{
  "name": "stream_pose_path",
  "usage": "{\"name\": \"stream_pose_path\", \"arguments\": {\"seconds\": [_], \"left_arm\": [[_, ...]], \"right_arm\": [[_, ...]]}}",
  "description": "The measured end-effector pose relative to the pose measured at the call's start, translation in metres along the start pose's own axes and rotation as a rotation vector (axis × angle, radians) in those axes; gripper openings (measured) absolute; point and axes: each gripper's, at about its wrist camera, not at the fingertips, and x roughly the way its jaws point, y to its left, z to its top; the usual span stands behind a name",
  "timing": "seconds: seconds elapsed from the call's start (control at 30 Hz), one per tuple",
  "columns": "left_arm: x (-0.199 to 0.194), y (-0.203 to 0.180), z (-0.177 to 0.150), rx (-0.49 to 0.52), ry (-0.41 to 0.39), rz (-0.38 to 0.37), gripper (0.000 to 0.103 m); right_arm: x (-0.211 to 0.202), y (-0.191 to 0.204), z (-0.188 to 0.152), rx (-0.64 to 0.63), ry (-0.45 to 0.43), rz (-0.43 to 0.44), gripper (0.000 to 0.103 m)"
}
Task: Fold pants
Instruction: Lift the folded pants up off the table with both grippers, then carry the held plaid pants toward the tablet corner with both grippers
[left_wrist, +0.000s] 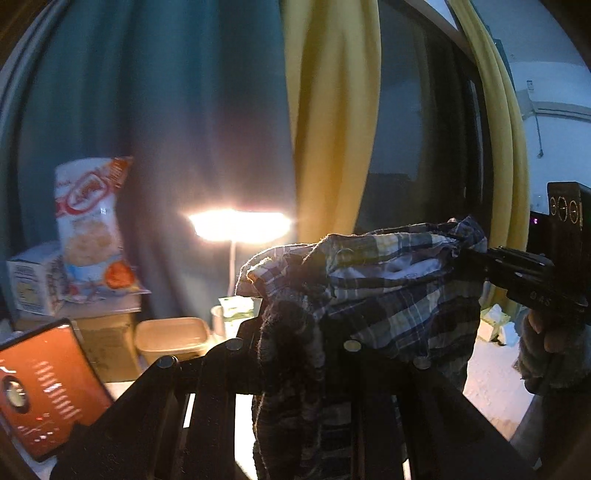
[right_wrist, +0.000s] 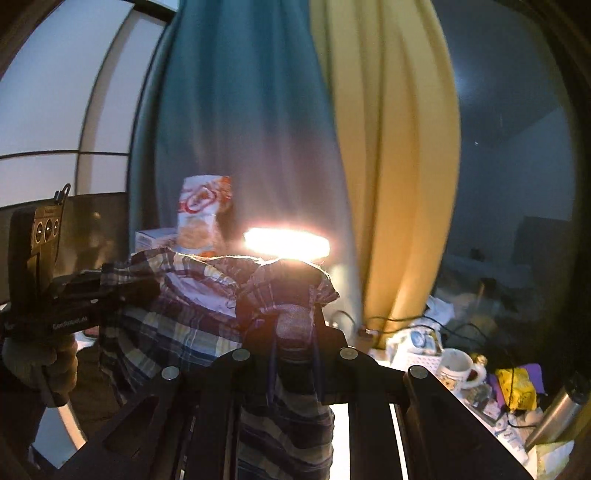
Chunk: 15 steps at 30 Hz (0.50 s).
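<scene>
The plaid pants (left_wrist: 388, 280) hang in the air, stretched between the two grippers, their cloth drooping below. The left gripper (left_wrist: 291, 295) has its jaws nearly together, pinching one bunched end; the right gripper (right_wrist: 291, 314) clamps the other end the same way. A gloved hand (right_wrist: 40, 362) carries the left tool. Behind glows a lamp (left_wrist: 240, 225) before a teal curtain (left_wrist: 166, 92) and a yellow curtain (left_wrist: 332, 110), with a snack bag (left_wrist: 92, 221) at left.

It was a lived-in room at home: teal curtain (left_wrist: 166, 110) and yellow curtain (left_wrist: 332, 118), a lit lamp (left_wrist: 240, 225), a snack bag (left_wrist: 90, 221), a mug (right_wrist: 458, 369).
</scene>
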Motion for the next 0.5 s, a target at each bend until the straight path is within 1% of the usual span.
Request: {"name": "stream_pose_path", "arguments": {"seconds": [0.3,0.5], "left_arm": [[-0.048,0.026,-0.012,-0.005,0.002,0.094,0.017],[-0.076,0.043,-0.024,-0.019,0.015,0.147,0.017]], "right_arm": [[0.0,0.051,0.001,-0.018,-0.014,0.088,0.015],[0.001,0.083,-0.006,-0.022,-0.004,0.147,0.015]]}}
